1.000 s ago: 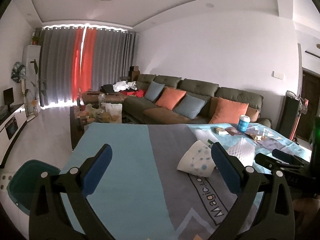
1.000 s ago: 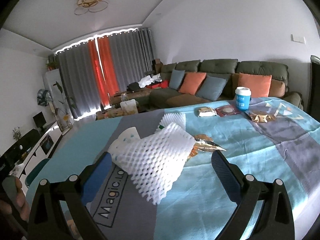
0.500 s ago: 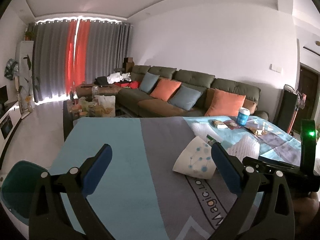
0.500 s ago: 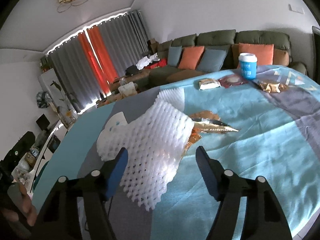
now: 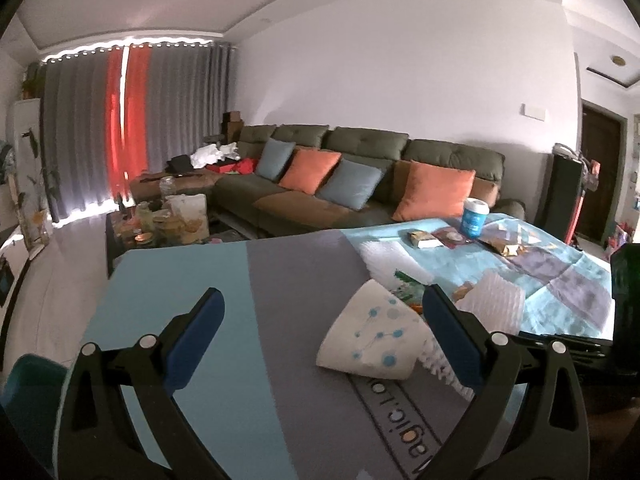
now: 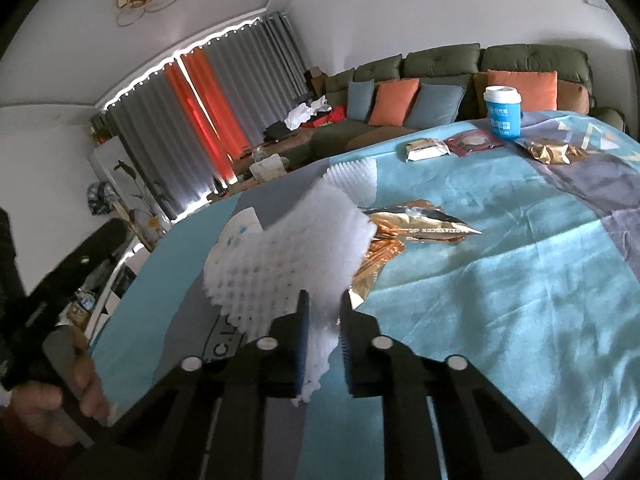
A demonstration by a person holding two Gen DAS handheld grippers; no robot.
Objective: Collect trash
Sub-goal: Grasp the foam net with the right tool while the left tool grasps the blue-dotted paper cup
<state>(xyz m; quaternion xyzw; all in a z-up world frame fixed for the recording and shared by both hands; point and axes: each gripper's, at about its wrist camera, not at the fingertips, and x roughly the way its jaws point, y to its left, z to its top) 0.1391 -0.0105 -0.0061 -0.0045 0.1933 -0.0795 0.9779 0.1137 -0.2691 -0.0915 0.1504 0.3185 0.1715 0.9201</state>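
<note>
A white foam net (image 6: pixel 288 252) lies on the blue-and-grey tablecloth (image 6: pixel 500 280), partly over a gold wrapper (image 6: pixel 412 224). My right gripper (image 6: pixel 324 300) is closing, and its blue pads squeeze the near edge of the net. A flattened paper cup (image 5: pixel 372 340) with blue dots lies just left of the net (image 5: pixel 496 300). My left gripper (image 5: pixel 320 296) hangs open above the cloth, its right finger beside the paper cup, with nothing between its pads. A hand holds that left gripper at the left edge of the right wrist view.
A second foam net (image 6: pixel 354 170) lies farther back. At the far end of the table stand a blue cup (image 6: pixel 503 111), a snack packet (image 6: pixel 426 148), a red packet (image 6: pixel 472 142) and another gold wrapper (image 6: pixel 554 154). A teal bin (image 5: pixel 28 384) sits on the floor at the left.
My right gripper went from wide open to closed on the foam net's near edge and sank toward it. My left gripper moved closer to the paper cup and stayed open.
</note>
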